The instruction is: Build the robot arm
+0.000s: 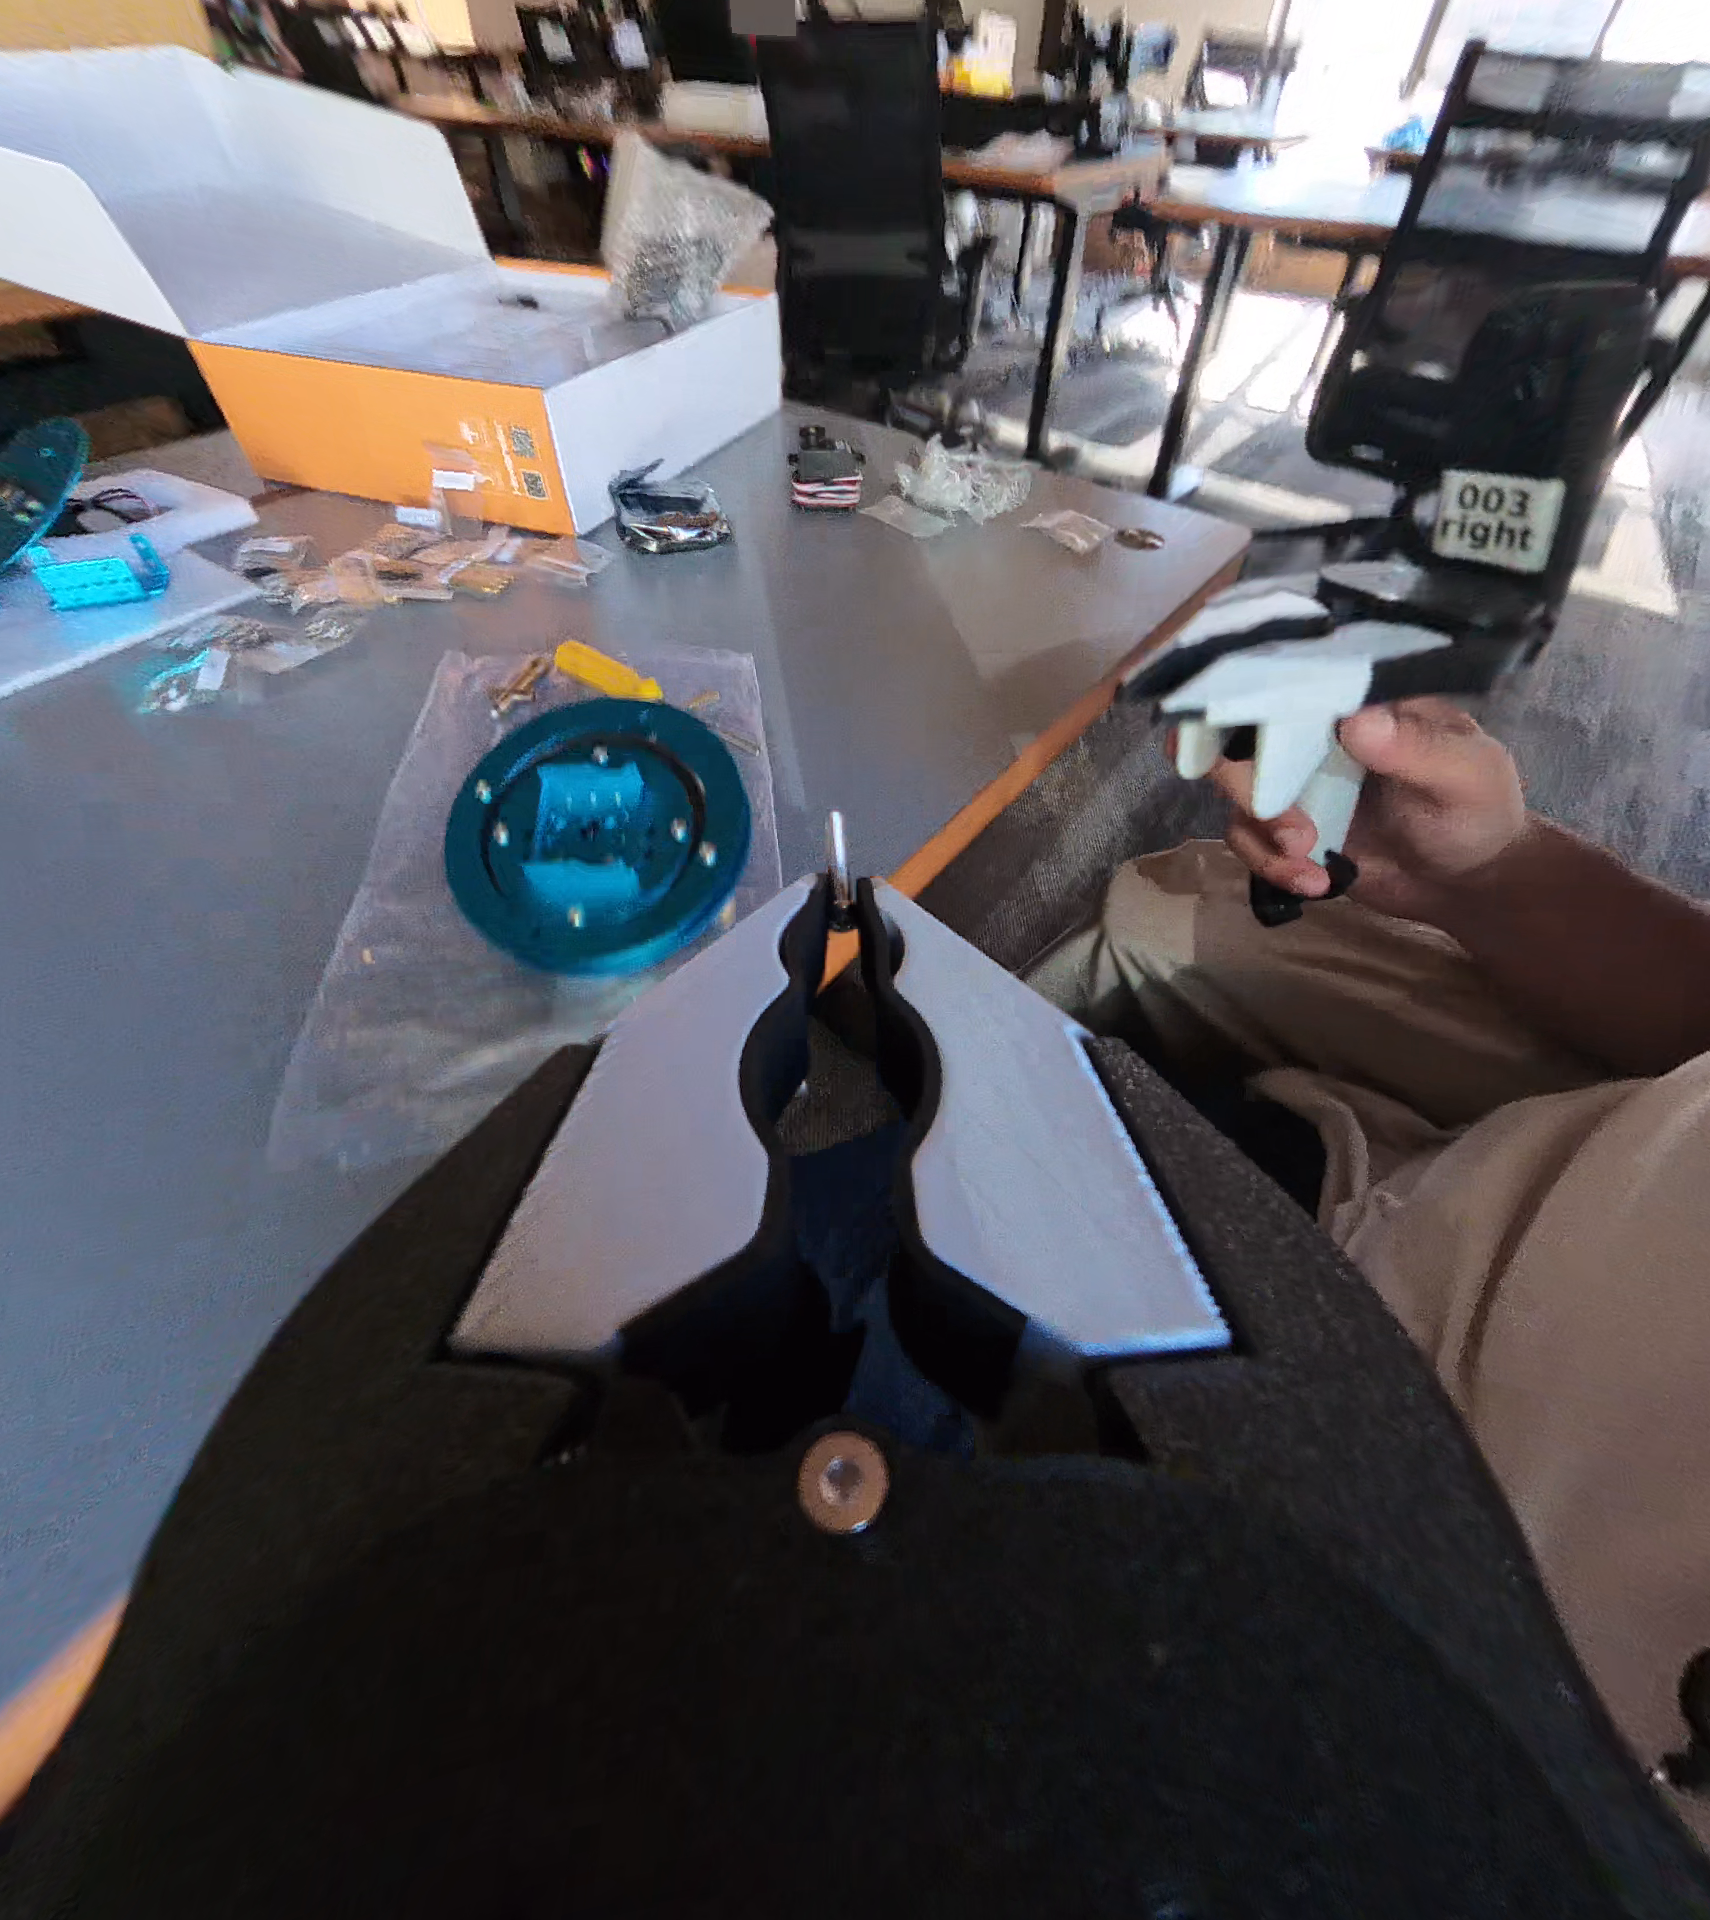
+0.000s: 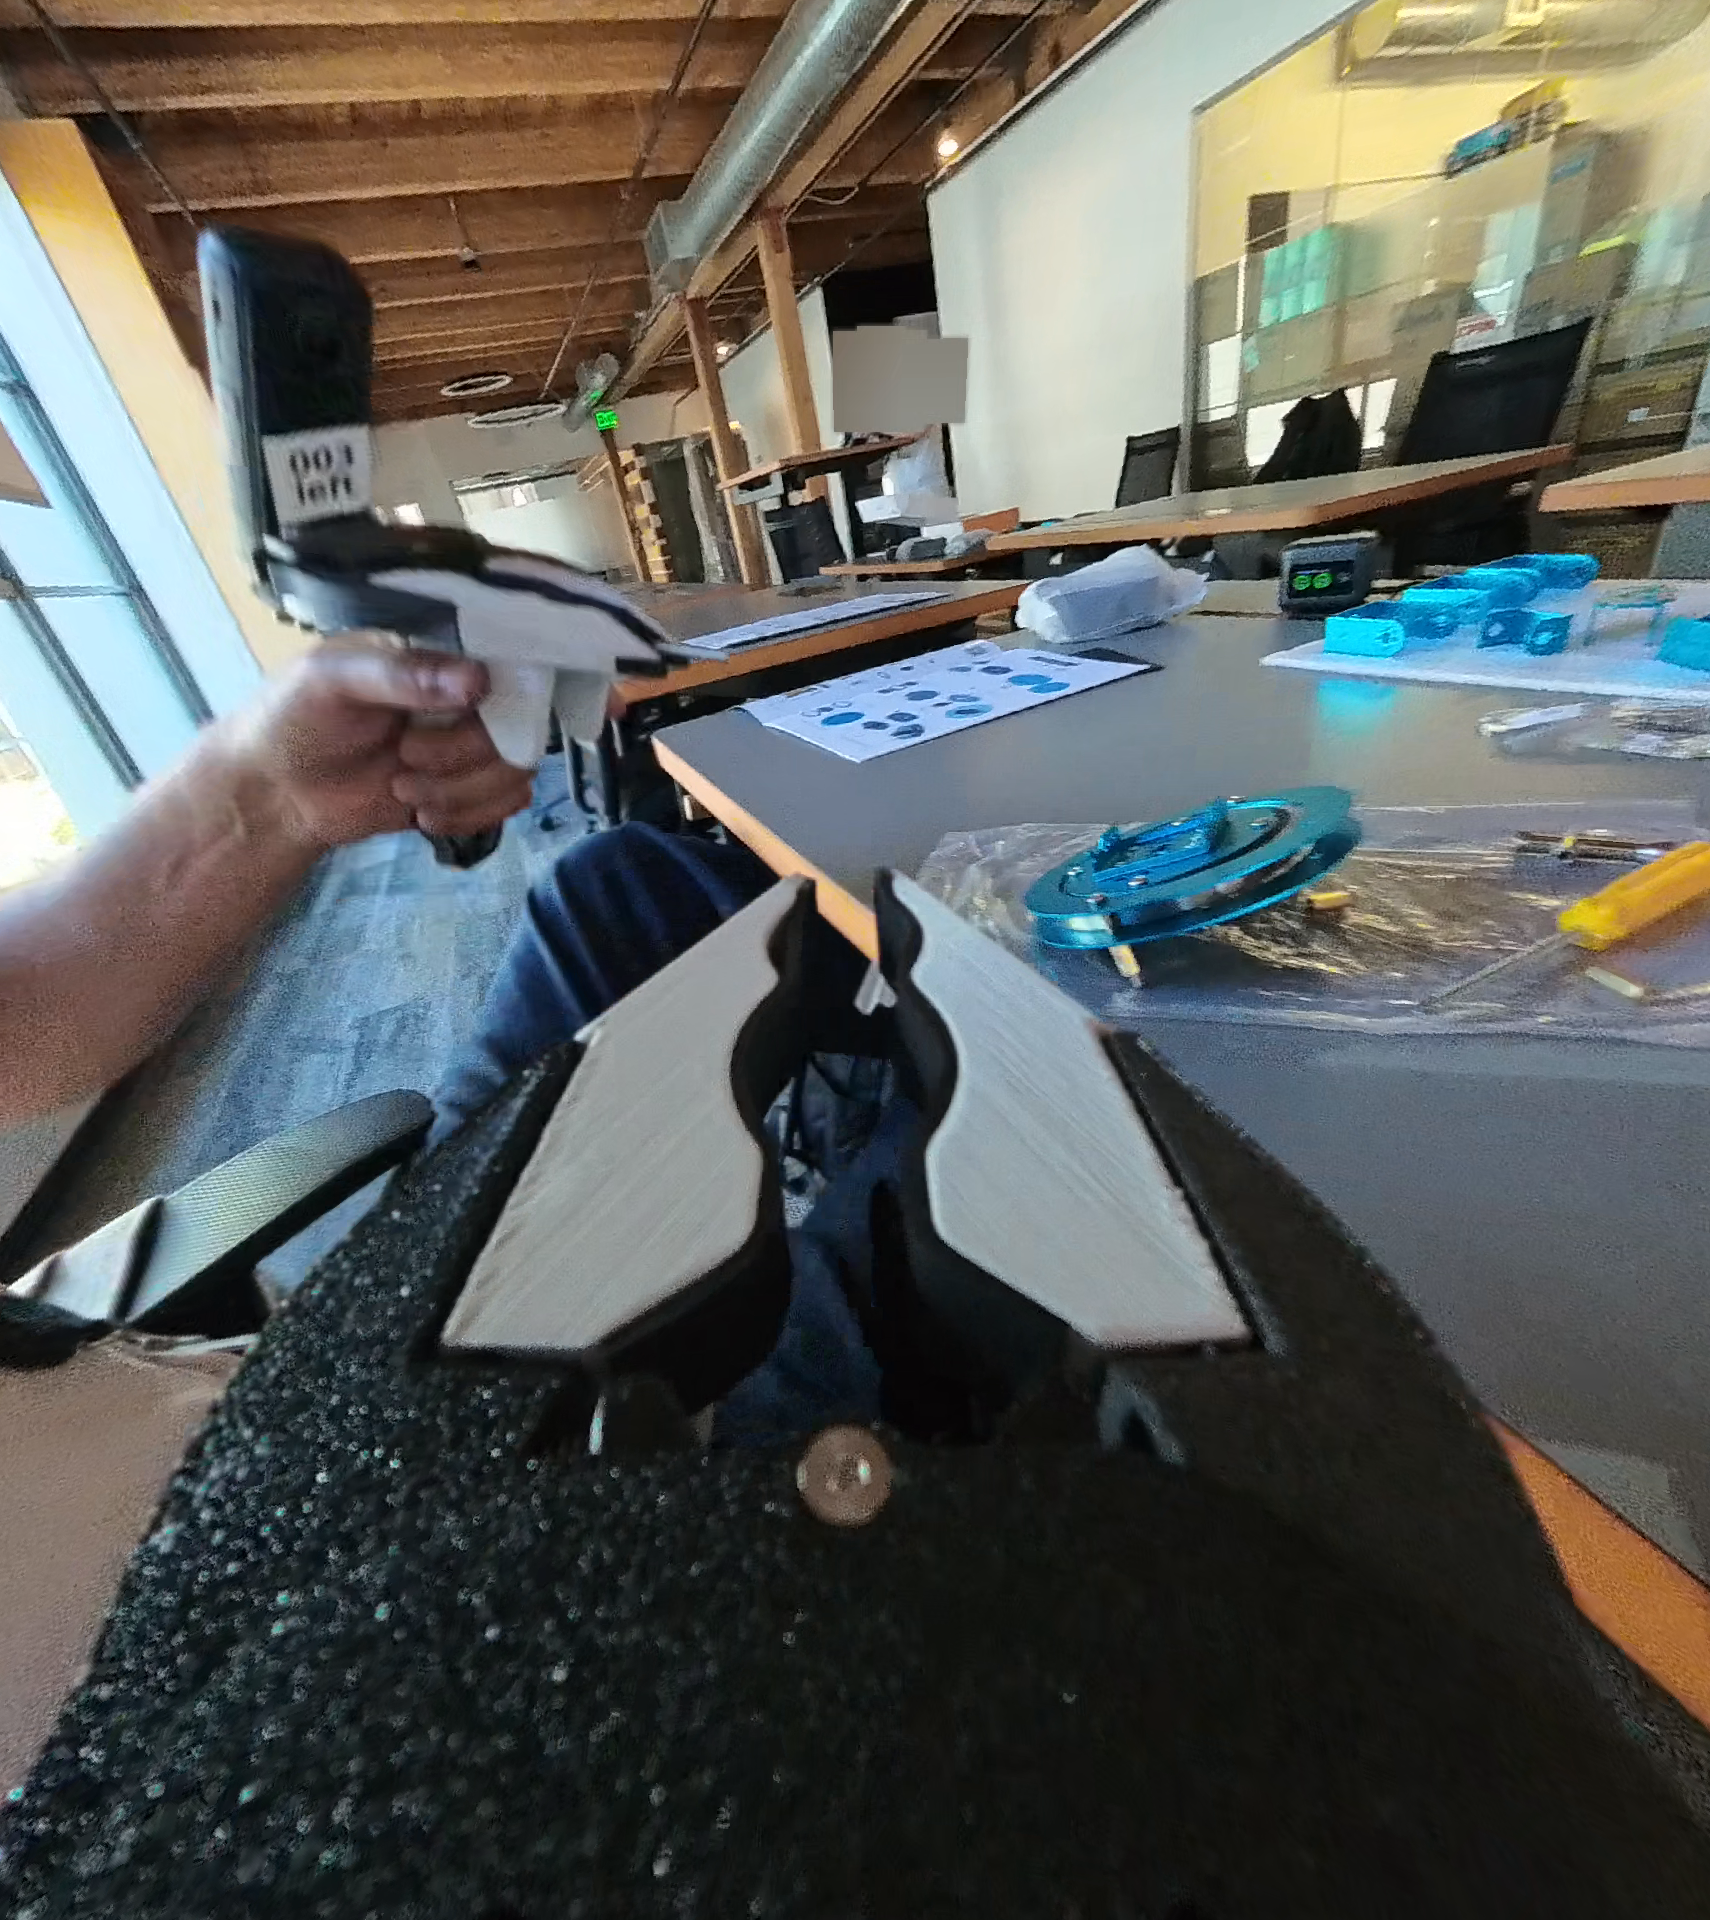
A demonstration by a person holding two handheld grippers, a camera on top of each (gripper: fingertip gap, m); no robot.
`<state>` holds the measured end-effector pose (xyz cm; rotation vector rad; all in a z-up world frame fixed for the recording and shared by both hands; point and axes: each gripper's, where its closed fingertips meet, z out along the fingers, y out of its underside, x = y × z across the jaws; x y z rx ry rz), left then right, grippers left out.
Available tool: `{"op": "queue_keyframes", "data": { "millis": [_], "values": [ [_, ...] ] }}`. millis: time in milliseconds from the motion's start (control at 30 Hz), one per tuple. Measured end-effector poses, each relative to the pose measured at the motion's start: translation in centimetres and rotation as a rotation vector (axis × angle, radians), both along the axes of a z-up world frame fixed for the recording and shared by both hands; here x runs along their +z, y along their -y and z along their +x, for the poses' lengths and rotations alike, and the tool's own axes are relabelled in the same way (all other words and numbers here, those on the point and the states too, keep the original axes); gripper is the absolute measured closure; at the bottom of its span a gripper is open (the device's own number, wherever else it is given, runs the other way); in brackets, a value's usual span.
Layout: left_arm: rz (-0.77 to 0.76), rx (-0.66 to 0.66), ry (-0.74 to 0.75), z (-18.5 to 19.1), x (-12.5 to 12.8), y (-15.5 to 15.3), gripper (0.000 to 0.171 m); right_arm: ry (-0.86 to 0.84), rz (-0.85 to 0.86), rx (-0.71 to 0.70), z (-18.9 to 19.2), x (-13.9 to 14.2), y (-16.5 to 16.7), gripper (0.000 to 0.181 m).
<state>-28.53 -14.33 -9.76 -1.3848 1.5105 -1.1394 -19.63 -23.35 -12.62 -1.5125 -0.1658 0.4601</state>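
— Pinching a small silver metal pin [image 1: 835, 854] at its very tips, the left gripper [image 1: 838, 902] hangs over the near edge of the grey table [image 1: 155, 1039]; the pin stands upright out of the nearly closed fingers.

— And the right gripper [image 2: 843, 912]?

— Its fingers stand a narrow gap apart, with a small pale sliver [image 2: 870, 992] lodged between the black inner pads, lower down from the tips. What that sliver is cannot be told. The gripper sits off the table's orange edge, above the person's lap.

— What lies nearest them?

— A round blue disc [image 1: 599, 836] with a lighter blue block in its centre rests on a clear plastic bag [image 1: 518, 935] on the table, just beyond the left gripper's tips. A yellow-handled screwdriver [image 1: 607, 670] and a few brass standoffs [image 1: 518, 681] lie on the same bag, past the disc.

— Farther off?

— An open white and orange box [image 1: 394, 416], small packets of hardware [image 1: 383, 571], a black servo [image 1: 823, 468] and blue metal parts [image 1: 98, 577] on a white sheet. From the right wrist view, a printed leaflet [image 2: 944, 696] lies near the table's far corner.
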Motion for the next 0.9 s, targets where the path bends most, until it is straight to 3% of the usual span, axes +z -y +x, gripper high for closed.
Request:
{"op": "queue_keyframes", "data": {
  "millis": [67, 233, 333, 433, 633, 900],
  "values": [
    [0.029, -0.109, -0.175, 2.8, 0.7, 0.4, 0.168, 0.038, 0.0, -0.03, 1.5, -0.5, 0.8, 0.172],
    [0.257, -0.185, -0.675, 8.6, -1.1, -2.5, 0.167, 0.148, 0.022, -0.102, 4.0, -2.9, 0.7, 0.175],
    [0.361, -0.196, -0.841, 11.7, -1.8, -4.3, 0.167, 0.198, -0.072, -0.046, 3.4, -4.8, 0.1, 0.172],
    [0.456, -0.263, -1.011, 13.2, -4.0, -5.9, 0.167, 0.297, -0.022, -0.085, 3.3, -4.9, 1.2, 0.177],
    [0.43, -0.31, -1.147, 15.7, -6.3, -7.2, 0.167, 0.263, 0.001, -0.071, 2.2, -4.4, 3.2, 0.181],
    [0.382, -0.355, -1.135, 16.6, -7.5, -7.2, 0.167, 0.192, -0.026, -0.105, 3.1, -4.5, 4.2, 0.181]
  ]
}}
